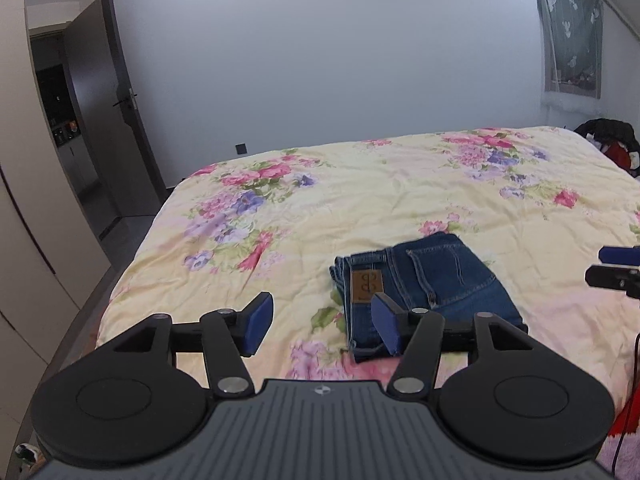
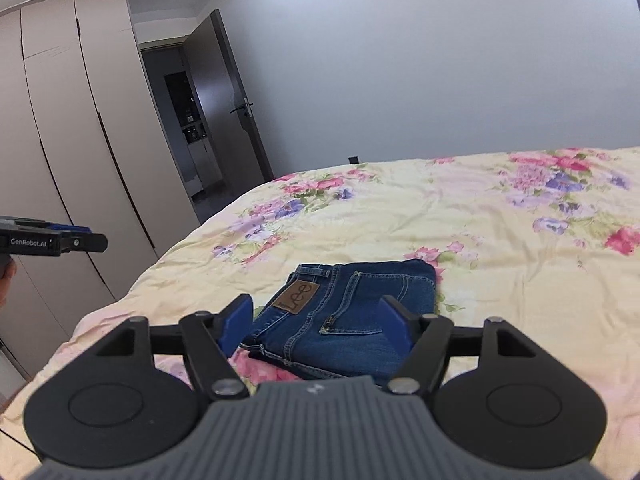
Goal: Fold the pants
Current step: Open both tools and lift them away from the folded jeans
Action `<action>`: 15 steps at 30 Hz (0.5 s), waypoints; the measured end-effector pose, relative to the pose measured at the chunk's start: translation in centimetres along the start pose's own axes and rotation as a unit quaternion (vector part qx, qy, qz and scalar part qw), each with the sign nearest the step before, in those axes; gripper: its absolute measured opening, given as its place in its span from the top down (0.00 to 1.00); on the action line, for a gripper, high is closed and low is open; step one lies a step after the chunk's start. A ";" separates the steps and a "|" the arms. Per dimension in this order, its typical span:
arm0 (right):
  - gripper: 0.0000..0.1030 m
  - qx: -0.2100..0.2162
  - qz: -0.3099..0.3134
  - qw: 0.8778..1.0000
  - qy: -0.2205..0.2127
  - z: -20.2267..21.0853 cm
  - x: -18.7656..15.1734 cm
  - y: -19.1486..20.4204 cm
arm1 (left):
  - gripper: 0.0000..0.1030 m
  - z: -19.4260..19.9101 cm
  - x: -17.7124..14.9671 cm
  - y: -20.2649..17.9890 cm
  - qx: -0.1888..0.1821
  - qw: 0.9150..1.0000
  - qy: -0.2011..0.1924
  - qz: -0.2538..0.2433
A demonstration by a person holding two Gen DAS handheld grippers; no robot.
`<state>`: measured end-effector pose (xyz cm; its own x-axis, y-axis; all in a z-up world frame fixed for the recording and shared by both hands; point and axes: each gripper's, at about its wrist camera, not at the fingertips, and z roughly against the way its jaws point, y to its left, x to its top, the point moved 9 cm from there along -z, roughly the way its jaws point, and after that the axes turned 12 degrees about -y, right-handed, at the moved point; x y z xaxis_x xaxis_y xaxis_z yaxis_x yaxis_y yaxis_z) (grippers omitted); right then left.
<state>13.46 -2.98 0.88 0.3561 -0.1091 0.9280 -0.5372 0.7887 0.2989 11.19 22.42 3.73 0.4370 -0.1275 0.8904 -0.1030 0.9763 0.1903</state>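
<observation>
A pair of blue jeans (image 1: 432, 280) lies folded into a compact rectangle on the floral bedspread (image 1: 360, 192), brown leather patch facing up. My left gripper (image 1: 322, 328) hovers above and in front of the jeans, open, with nothing between its blue pads. In the right wrist view the same jeans (image 2: 352, 312) lie just beyond my right gripper (image 2: 316, 326), which is also open and holds nothing. The right gripper's tips (image 1: 616, 268) show at the right edge of the left wrist view; the left gripper (image 2: 80, 240) shows at the left edge of the right wrist view.
The bed's near corner and left edge drop to a grey floor (image 1: 132, 232). A tall beige wardrobe (image 2: 72, 140) and an open dark door (image 2: 232, 104) stand at the left. Dark and red clothing (image 1: 612, 144) sits at the bed's far right. A green curtain (image 1: 572, 36) hangs on the wall.
</observation>
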 end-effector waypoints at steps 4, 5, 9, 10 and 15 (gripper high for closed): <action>0.30 -0.020 0.013 1.000 0.000 2.3 -2.2 1.3 | 0.28 1.7 -3.8 -2.0 0.032 0.999 0.013 0.005; 0.27 -0.024 0.016 1.000 0.001 2.6 -2.8 1.5 | 0.28 1.8 -4.7 -2.3 0.038 0.999 0.018 0.006; 0.21 -0.046 0.036 0.998 0.011 3.1 -5.2 1.8 | 0.27 1.6 -7.4 -4.2 0.042 0.998 0.031 0.023; 0.21 -0.052 0.036 0.998 0.020 3.0 -5.9 1.6 | 0.27 1.5 -7.8 -4.7 0.039 0.998 0.030 0.025; 0.21 -0.055 0.018 0.997 0.054 2.6 -8.6 1.4 | 0.27 0.2 -9.2 -7.4 0.029 0.998 0.047 0.038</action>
<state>7.63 -2.50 -6.10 0.4204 -0.0182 0.9072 -0.4670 0.8529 0.2335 7.78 16.38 -5.78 0.5081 -0.0329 0.8607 -0.1901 0.9703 0.1494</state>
